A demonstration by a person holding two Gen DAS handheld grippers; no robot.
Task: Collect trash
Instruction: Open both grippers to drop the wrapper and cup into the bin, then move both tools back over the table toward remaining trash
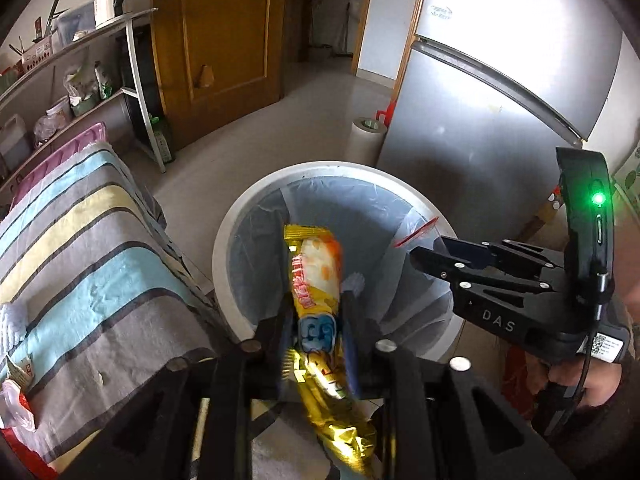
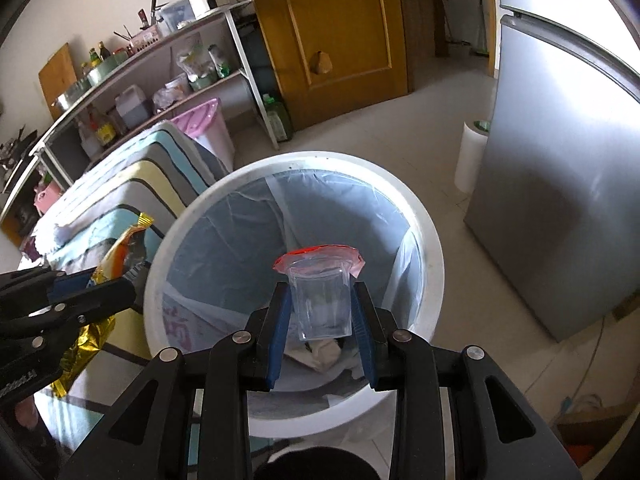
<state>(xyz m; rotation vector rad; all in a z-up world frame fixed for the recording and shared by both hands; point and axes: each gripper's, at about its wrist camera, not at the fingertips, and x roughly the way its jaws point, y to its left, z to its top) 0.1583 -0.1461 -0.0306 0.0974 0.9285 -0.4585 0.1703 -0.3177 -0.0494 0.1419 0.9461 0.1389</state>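
Dropping is the step: left gripper [image 1: 316, 320] loosely holds a snack wrapper [image 1: 316, 280] over the bin [image 1: 224, 240] (pads barely apart). Right gripper [image 2: 322, 316] clamps a clear cup [image 2: 320, 300]; it needs releasing next.

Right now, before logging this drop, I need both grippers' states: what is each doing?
Left gripper: yellow snack wrapper between its fingers, over the trash bin; grip unclear.
Right gripper: closed on the clear plastic cup.
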